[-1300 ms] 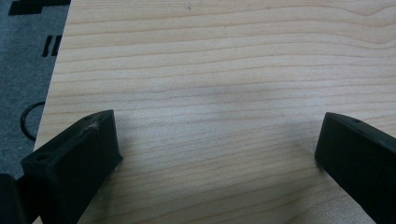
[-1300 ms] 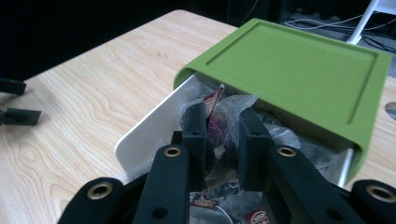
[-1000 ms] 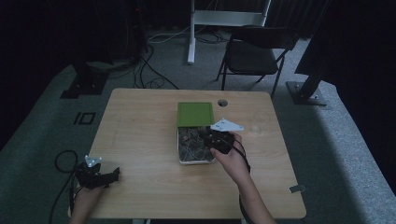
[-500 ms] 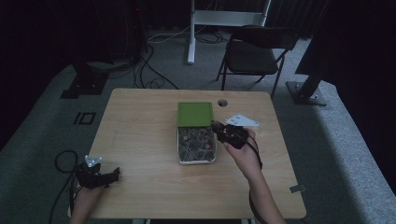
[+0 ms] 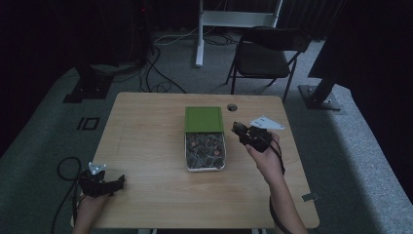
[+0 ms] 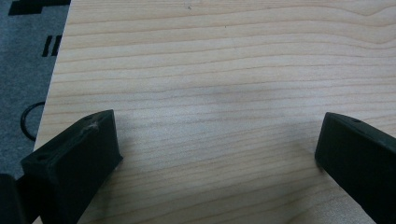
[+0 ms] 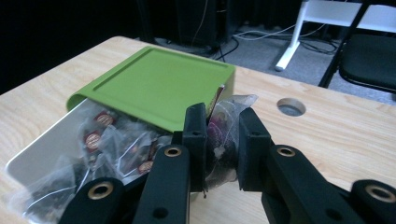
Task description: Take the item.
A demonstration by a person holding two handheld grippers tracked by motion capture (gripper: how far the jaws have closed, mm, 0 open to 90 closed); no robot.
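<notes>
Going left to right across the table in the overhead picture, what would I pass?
Left claw → tin of tea bags with its green lid → right claw, clamped on a tea bag.

Pale wood-grain surface [image 6: 224, 84], smooth and matt. Brushed metal tin [image 7: 44, 144] with a matt green plastic-looking lid [image 7: 154, 86]. Clear, crinkly, glossy tea sachet [image 7: 223, 135] between matt black plastic jaws of the right gripper [image 7: 222, 126].

Behind and around the work

A black folding metal chair [image 5: 265, 56] and a white metal stand [image 5: 229, 22] stand beyond the pale wooden table [image 5: 146, 136]; black cables [image 5: 160, 78] trail across grey carpet.
</notes>
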